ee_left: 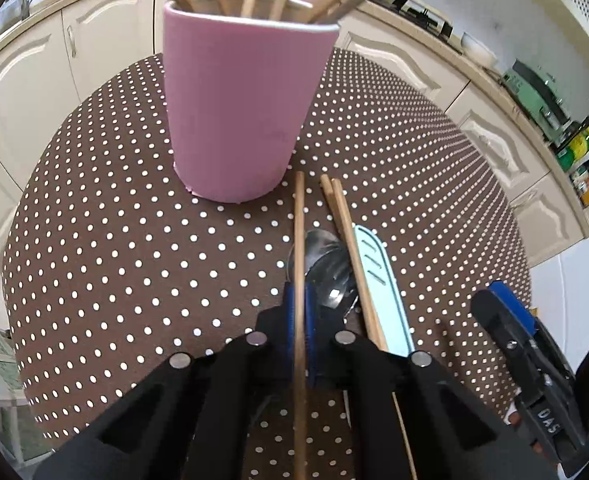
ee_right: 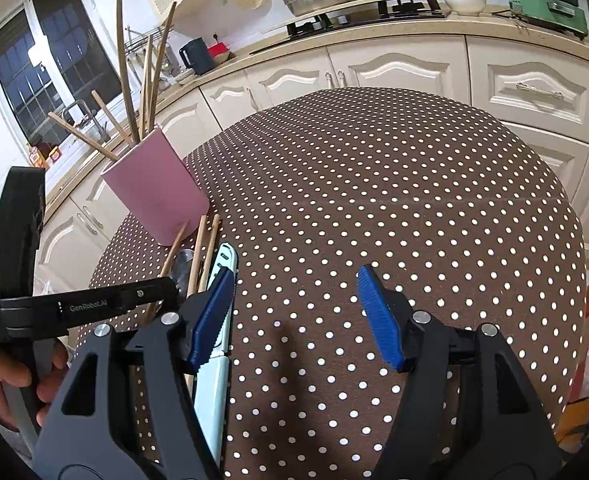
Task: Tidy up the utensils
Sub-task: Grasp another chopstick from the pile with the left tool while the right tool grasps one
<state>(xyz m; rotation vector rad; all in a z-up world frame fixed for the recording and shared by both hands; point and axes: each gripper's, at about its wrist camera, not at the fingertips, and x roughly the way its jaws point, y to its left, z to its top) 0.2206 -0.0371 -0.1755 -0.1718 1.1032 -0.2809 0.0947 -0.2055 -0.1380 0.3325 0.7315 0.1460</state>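
Wooden chopstick (ee_left: 299,264) (between closed jaws)

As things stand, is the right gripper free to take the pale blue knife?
Probably yes: the right gripper is open and empty, and the pale blue knife lies uncovered under its left finger, though the left gripper works close beside.

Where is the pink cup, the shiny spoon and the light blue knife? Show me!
pink cup (ee_left: 234,108), left wrist view, on the middle of its side wall.
spoon (ee_left: 328,258), left wrist view, on its shiny bowl.
light blue knife (ee_right: 214,396), right wrist view, on the pale handle.
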